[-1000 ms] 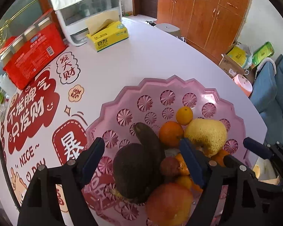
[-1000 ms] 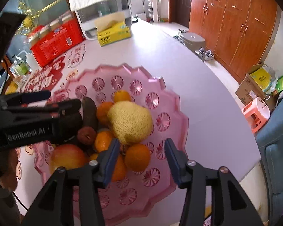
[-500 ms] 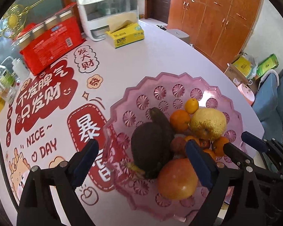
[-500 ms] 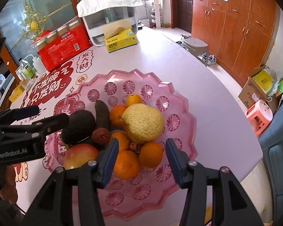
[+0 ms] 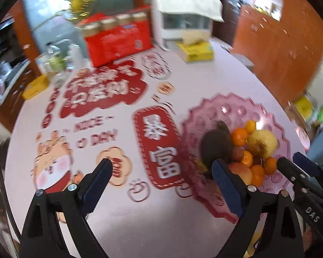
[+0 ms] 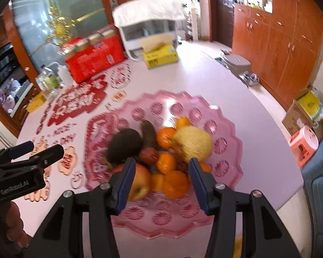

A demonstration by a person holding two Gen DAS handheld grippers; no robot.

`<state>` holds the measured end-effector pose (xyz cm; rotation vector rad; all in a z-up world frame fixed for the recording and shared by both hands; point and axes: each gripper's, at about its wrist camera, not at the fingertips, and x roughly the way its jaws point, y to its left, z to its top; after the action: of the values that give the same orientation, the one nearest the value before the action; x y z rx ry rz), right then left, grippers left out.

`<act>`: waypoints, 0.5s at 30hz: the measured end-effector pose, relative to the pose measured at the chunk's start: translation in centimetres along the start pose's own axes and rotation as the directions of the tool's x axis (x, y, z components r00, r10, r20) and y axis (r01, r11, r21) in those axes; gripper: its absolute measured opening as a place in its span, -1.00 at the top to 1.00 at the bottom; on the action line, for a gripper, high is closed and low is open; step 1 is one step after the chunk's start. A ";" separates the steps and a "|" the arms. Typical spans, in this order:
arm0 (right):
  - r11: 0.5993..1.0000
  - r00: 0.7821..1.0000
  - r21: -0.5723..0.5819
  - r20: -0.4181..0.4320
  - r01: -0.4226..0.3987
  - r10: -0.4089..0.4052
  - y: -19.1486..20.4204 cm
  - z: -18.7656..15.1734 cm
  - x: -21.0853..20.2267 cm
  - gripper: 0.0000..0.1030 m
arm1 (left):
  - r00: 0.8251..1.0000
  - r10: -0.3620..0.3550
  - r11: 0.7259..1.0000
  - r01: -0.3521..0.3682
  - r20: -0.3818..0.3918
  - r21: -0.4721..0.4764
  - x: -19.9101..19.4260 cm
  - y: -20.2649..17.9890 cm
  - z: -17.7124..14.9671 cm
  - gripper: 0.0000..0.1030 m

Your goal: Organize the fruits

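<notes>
A pink scalloped fruit bowl [image 6: 224, 150] sits on the pale table; it also shows in the left wrist view [image 5: 232, 107]. It holds a dark avocado [image 6: 123, 145], a yellow pear-like fruit [image 6: 193, 143], several oranges [image 6: 175, 182], a red apple [image 6: 141, 183] and a dark long fruit [image 6: 148, 133]. My right gripper [image 6: 161, 178] is open and empty, raised above the bowl's near side. My left gripper [image 5: 161, 178] is open and empty, above the table left of the bowl.
Red and white printed decals [image 5: 159, 148] cover the table's left part. A red carton [image 6: 94, 57], a yellow tissue box [image 6: 160, 57] and a white covered appliance [image 6: 148, 30] stand at the far end. Bottles [image 6: 49, 79] stand far left. The table edge [image 6: 290, 172] runs right.
Both grippers have pulled back and up from the bowl. The left one has swung left over the decals. The fruit has stayed in the bowl.
</notes>
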<state>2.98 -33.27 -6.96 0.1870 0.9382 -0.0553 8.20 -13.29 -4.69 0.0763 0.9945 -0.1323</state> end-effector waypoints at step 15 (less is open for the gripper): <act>0.990 0.986 -0.086 0.118 -0.111 0.120 6.1 1.6 -8.3 -0.37 | 0.987 0.151 0.975 -0.140 0.056 -0.170 -8.3 5.6 -2.9 -0.95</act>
<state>0.19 -27.86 1.46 0.1623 0.8033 0.0769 2.15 -6.80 0.77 -0.0079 0.9247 0.0821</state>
